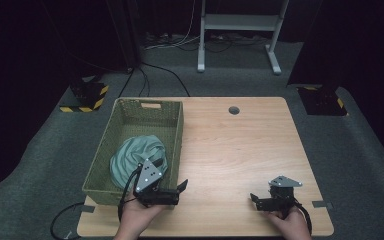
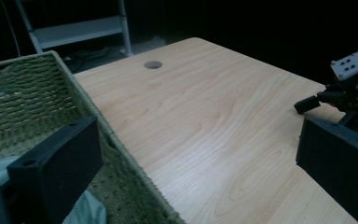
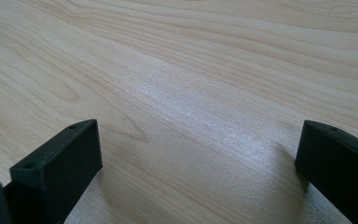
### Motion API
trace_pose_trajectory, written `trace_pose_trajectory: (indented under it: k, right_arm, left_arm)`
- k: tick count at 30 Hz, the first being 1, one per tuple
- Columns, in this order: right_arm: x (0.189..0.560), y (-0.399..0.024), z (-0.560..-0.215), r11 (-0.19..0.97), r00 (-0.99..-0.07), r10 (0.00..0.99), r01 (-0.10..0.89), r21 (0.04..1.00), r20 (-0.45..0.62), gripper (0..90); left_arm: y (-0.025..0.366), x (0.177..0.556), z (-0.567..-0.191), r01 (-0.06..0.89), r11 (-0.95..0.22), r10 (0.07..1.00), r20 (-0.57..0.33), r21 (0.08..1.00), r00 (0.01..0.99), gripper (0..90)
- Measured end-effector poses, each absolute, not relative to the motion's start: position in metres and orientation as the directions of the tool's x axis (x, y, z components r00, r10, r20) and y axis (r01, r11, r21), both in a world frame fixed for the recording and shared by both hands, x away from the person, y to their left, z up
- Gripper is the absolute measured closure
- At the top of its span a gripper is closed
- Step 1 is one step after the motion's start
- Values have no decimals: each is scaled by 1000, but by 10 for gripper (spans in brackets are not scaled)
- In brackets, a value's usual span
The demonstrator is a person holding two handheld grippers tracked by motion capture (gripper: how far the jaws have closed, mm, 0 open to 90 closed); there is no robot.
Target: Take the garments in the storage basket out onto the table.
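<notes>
in the high view the left hand-held gripper (image 1: 172,189) and its grey plate cover the near part of the teal cloth (image 1: 132,155) and a stretch of the basket's (image 1: 130,112) near wall. the left gripper view cuts off the basket at the left edge, leaving 1 sliver of cloth (image 2: 86,210) at the bottom. there the right hand-held gripper (image 2: 307,103) runs off the right edge. the worktop's (image 1: 240,145) near edge hides both forearms.

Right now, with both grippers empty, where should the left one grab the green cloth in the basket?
Grip one of the raised folds at the top of the bunched green cloth, coming straight down from above. It sits heaped inside the woven basket, whose walls block any side approach, and the twisted ridges probably give the fingers something to pinch. The left gripper is open, near the basket's front corner.
</notes>
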State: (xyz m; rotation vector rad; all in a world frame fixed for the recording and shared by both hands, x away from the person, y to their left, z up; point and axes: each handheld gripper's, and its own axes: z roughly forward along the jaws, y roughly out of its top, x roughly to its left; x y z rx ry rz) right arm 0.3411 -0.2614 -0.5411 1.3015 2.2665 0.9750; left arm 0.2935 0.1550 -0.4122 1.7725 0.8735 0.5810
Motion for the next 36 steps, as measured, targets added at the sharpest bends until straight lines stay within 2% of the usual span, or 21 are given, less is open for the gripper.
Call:
trace_pose_trajectory:
  k: [21,36]
  right_arm:
    - [341,-262,-541,341,-517,855,614,712,36,0]
    - [341,-262,-541,337,-516,856,615,713,40,1]
  left_arm:
    - [204,295,-402,280,-126,864,-34,952,503,8]
    - [221,297,-404,290,-112,891,-34,950,453,7]
